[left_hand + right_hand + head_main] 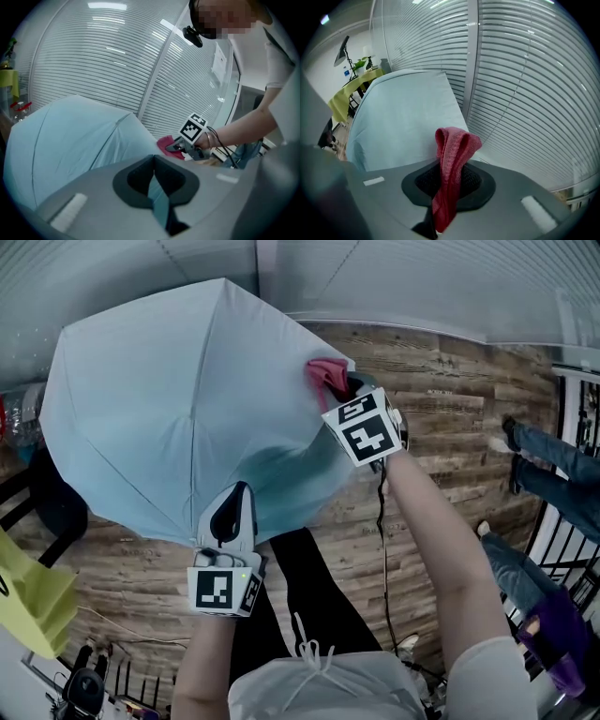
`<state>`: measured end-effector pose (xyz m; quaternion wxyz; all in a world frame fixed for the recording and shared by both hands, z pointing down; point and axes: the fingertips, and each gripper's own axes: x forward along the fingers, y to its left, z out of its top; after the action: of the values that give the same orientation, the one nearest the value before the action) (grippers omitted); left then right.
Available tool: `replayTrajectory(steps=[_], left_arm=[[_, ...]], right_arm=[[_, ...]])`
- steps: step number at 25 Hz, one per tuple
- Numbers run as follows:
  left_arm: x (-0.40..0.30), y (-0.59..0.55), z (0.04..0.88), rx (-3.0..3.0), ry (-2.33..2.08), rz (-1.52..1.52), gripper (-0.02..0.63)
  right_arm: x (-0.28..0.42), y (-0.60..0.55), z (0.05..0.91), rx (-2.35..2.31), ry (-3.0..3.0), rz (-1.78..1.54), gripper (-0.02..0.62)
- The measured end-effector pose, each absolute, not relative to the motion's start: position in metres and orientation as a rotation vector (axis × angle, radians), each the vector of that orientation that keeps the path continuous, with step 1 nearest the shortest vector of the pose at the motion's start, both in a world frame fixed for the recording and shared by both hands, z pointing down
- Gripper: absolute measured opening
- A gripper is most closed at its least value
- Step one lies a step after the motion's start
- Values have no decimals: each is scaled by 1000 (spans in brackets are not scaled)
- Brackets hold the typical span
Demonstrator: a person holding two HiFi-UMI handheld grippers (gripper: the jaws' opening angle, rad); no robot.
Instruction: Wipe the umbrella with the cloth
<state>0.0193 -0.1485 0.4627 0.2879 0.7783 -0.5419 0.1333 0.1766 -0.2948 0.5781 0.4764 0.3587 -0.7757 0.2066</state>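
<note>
An open light-blue umbrella [178, 399] fills the upper left of the head view, canopy toward me. My left gripper [232, 512] is shut on the canopy's near edge; a pinched fold of blue fabric [157, 197] shows between its jaws in the left gripper view. My right gripper [345, 390] is shut on a folded pink-red cloth [452, 168]. The cloth [325, 374] lies at the umbrella's right edge, and it also shows as the cloth [167, 144] beside the right gripper [180, 147] in the left gripper view. The umbrella [403, 122] spreads just beyond the cloth.
White slatted blinds [525, 84] stand right behind the umbrella. The floor [441, 427] is wood plank. A second person's legs [553, 451] are at the far right. A yellow-green cloth [28, 601] lies at the lower left, with a cable [382, 549] hanging from the right gripper.
</note>
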Motion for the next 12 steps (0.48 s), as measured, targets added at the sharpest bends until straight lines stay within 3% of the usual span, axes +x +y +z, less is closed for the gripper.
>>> replayTrajectory(steps=[12], left_arm=[[36, -133, 476, 2058, -1419, 362, 6]], right_arm=[[232, -318, 592, 959, -1802, 393, 58]])
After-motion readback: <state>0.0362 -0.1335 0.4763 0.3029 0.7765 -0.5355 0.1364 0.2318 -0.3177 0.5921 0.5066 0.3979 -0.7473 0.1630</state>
